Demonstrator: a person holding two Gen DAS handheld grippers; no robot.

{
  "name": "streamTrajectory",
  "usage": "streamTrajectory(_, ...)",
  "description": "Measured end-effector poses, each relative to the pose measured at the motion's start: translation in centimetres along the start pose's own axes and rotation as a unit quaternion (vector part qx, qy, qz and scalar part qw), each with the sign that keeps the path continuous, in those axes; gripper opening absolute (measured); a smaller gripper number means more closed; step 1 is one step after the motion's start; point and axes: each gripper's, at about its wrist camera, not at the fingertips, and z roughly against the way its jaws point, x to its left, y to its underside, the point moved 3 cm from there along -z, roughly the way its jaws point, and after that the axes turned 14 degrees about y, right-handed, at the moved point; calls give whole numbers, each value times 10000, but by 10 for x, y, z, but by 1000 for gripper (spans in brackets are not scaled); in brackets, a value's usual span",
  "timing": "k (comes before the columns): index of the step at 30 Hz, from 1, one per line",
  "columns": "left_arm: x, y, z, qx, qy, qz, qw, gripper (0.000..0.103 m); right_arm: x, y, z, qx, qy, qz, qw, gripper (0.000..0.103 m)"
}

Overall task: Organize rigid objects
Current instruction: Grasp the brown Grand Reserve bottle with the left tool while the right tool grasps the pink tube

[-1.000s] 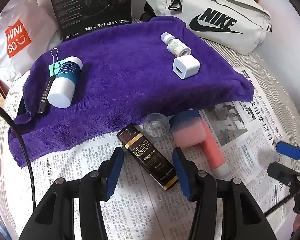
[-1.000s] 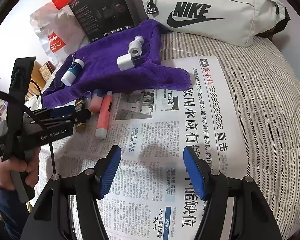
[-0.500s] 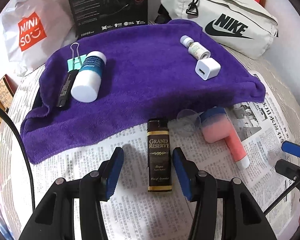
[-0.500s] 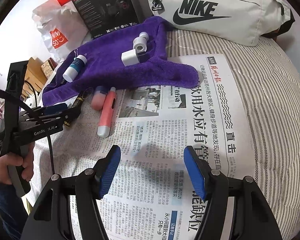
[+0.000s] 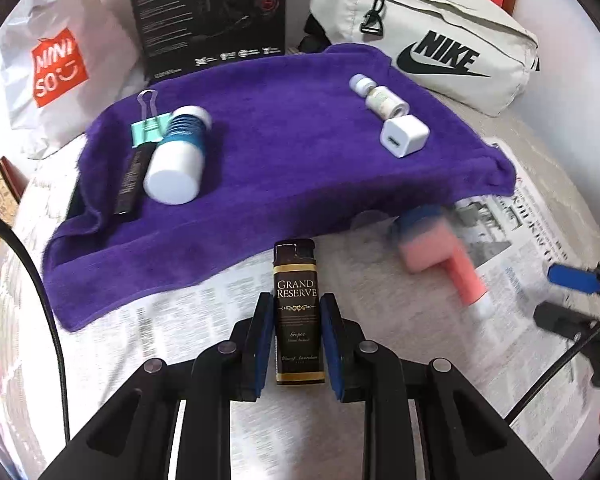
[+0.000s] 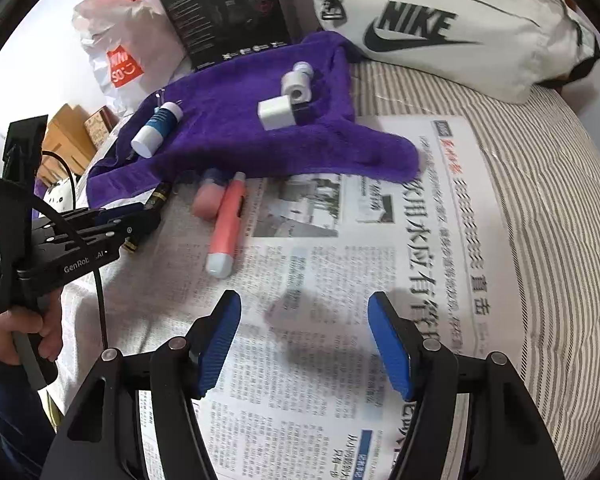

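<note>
My left gripper (image 5: 296, 312) is shut on a dark brown lighter (image 5: 298, 312) labelled Grand Reserve, its blue pads pressing both long sides just in front of the purple towel (image 5: 280, 152). On the towel lie a white-and-blue bottle (image 5: 178, 160), a teal binder clip (image 5: 150, 128), a black stick (image 5: 130, 180), a small vial (image 5: 379, 96) and a white charger cube (image 5: 403, 136). A pink device (image 5: 443, 256) lies blurred on the newspaper to the right. My right gripper (image 6: 305, 340) stands open over the newspaper (image 6: 359, 272), nothing between its fingers.
A white Nike bag (image 5: 439, 44), a black box (image 5: 208, 12) and a Miniso bag (image 5: 56, 64) line the back. Striped bedding (image 6: 539, 200) lies right of the newspaper. A person's hand (image 6: 16, 332) holds the left gripper's handle.
The left jaws have shut onto the lighter, which earlier lay loose between them. The left view has shifted so the towel sits higher. The right gripper has kept still.
</note>
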Motion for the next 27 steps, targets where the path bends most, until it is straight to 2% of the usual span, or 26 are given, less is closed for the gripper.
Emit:
streamTrajectory(9, 29, 12, 14, 49, -212, 52, 9997, 23, 32, -16, -8, -58, -48, 350, 9994, 65)
streamTrajectory(20, 41, 16, 16, -74, -88, 157, 9998, 23, 55, -31, -31, -41, 136, 647, 9978, 64)
streamTrajectory(26, 42, 18, 18, -108, -90, 189, 9997, 23, 63, -35, -35, -200, 423, 829, 9955, 54)
streamTrajectory(27, 42, 17, 18, -114, -88, 198, 9997, 23, 64, -36, -36, -245, 485, 871, 9947, 49)
